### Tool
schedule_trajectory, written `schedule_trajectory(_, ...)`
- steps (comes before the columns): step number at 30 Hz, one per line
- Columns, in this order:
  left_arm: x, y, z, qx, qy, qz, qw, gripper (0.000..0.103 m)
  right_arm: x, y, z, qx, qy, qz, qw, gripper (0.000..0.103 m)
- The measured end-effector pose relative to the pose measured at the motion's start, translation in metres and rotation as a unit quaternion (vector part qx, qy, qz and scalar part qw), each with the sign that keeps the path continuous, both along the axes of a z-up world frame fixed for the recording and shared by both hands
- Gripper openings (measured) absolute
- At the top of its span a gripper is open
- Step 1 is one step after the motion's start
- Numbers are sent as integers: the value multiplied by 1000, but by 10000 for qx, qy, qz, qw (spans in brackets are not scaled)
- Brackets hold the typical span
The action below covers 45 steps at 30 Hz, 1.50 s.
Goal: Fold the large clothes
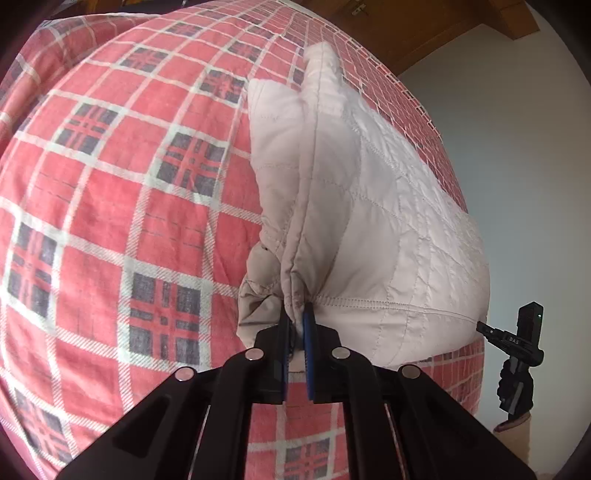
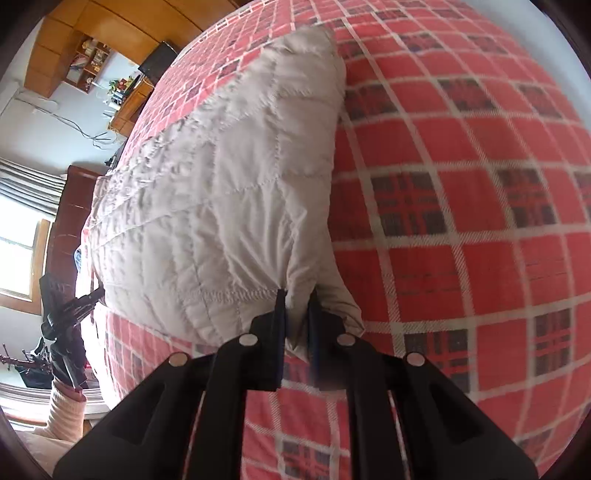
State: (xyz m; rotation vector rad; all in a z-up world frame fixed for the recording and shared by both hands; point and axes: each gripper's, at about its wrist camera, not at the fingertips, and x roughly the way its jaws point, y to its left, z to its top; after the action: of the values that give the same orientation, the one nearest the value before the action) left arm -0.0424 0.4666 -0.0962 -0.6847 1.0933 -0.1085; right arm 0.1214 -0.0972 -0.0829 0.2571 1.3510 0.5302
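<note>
A pale beige quilted jacket (image 1: 354,206) lies on a bed with a red plaid cover (image 1: 110,206). My left gripper (image 1: 297,325) is shut on a bunched corner of the jacket's near hem. In the right wrist view the same jacket (image 2: 221,184) stretches away over the plaid cover (image 2: 461,221), and my right gripper (image 2: 297,306) is shut on the hem's other corner. Across the hem, the right gripper (image 1: 517,343) shows at the left view's right edge, and the left gripper (image 2: 70,306) shows at the right view's left edge.
A white wall (image 1: 517,147) stands beyond the bed's right side, with wooden furniture (image 1: 424,29) above. The right wrist view shows a window with curtains (image 2: 22,229), wooden shelves (image 2: 88,55), a dark wooden bedstead (image 2: 70,206) and a sleeved arm (image 2: 66,410).
</note>
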Motion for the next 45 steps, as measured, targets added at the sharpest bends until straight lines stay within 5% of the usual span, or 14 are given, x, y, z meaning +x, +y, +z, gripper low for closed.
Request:
schedule_trajectory(12, 8, -5, 5, 86, 108, 7, 9999, 13, -3, -3, 1, 47, -22, -71, 10000, 16)
schedule_trajectory(15, 8, -2, 29, 281, -84, 49, 9996, 21, -3, -7, 21, 58, -287, -114, 9995, 48)
schedule_trajectory(17, 9, 5, 49, 376, -307, 117, 9988, 46, -1, -10, 35, 198, -480, -121, 9986, 67)
schedule_trajectory(22, 35, 17, 61, 462, -415, 256, 9977, 58, 24, -17, 47, 356, -604, -209, 9973, 71)
schedule_trajectory(33, 86, 32, 18, 243, -58, 77, 9997, 72, 76, -25, 4, 763, -33, -494, 9959, 76)
schedule_trajectory(45, 115, 39, -13, -568, -198, -99, 9981, 83, 88, -19, -32, 1295, 337, -266, 9906, 84)
